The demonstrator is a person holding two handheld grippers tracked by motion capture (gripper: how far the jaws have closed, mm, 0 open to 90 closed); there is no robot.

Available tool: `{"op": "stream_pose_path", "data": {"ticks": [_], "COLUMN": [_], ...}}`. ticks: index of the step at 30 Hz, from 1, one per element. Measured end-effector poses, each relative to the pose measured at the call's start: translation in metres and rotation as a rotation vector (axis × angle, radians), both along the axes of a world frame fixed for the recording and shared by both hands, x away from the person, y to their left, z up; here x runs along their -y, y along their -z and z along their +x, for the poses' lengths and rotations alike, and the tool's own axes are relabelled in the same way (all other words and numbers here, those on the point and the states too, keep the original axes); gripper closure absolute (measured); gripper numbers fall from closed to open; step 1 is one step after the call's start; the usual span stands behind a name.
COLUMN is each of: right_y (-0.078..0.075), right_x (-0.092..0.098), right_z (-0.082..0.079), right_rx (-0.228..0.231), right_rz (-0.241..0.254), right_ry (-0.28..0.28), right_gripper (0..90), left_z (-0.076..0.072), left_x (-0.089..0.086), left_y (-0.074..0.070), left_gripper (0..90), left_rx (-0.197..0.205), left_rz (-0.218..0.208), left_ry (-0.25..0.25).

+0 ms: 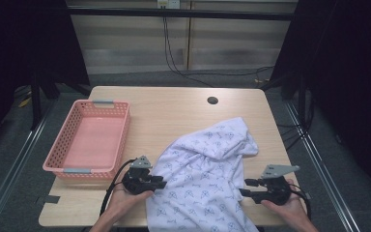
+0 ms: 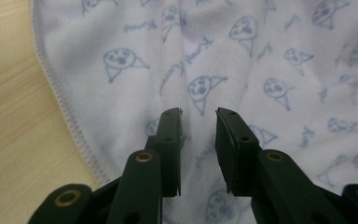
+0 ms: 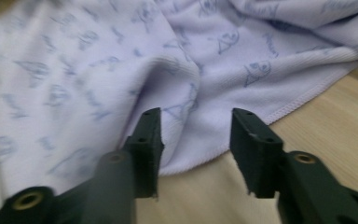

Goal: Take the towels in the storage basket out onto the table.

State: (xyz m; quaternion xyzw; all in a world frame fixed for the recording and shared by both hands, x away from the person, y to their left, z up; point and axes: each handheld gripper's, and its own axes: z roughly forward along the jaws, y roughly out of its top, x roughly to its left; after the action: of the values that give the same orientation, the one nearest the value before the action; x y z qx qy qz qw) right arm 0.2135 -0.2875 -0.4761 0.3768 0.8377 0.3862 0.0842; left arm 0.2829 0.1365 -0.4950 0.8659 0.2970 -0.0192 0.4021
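High view: printed cloth (image 1: 200, 179) is being flanked by left gripper (image 1: 160, 183) and right gripper (image 1: 244, 187), each gripped from below by a hand, jaws aimed inward.
Left gripper view: narrow gap, nothing clamped; cloth just beyond; print illegible.
Right gripper view: jaws moderately apart, empty; cloth hem (image 3: 289, 109) just ahead.

Wooden table (image 1: 174, 116), grey carpet floor (image 1: 9, 169), black curtains (image 1: 348, 72), panelled wall (image 1: 125, 43)
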Motion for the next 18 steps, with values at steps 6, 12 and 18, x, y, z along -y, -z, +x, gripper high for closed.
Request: {"op": "stream_pose_path", "data": {"ticks": [6, 12, 18], "right_y": [0.018, 0.015, 0.012], "right_x": [-0.018, 0.012, 0.027], "right_z": [0.009, 0.004, -0.016], "right_rx": [-0.009, 0.01, -0.02], "right_rz": [-0.097, -0.136, -0.144], "right_ry": [-0.042, 0.053, 0.041], "right_gripper": [48.7, 84.7, 85.0], "left_z": [-0.002, 0.0, -0.024], "left_x": [-0.001, -0.004, 0.003], "left_y": [0.004, 0.005, 0.003], "left_gripper": [67.9, 88.3, 90.0], "left_rx": [0.003, -0.02, -0.055], "left_rz": [0.008, 0.011, 0.02], "left_ry": [-0.01, -0.008, 0.113]}}
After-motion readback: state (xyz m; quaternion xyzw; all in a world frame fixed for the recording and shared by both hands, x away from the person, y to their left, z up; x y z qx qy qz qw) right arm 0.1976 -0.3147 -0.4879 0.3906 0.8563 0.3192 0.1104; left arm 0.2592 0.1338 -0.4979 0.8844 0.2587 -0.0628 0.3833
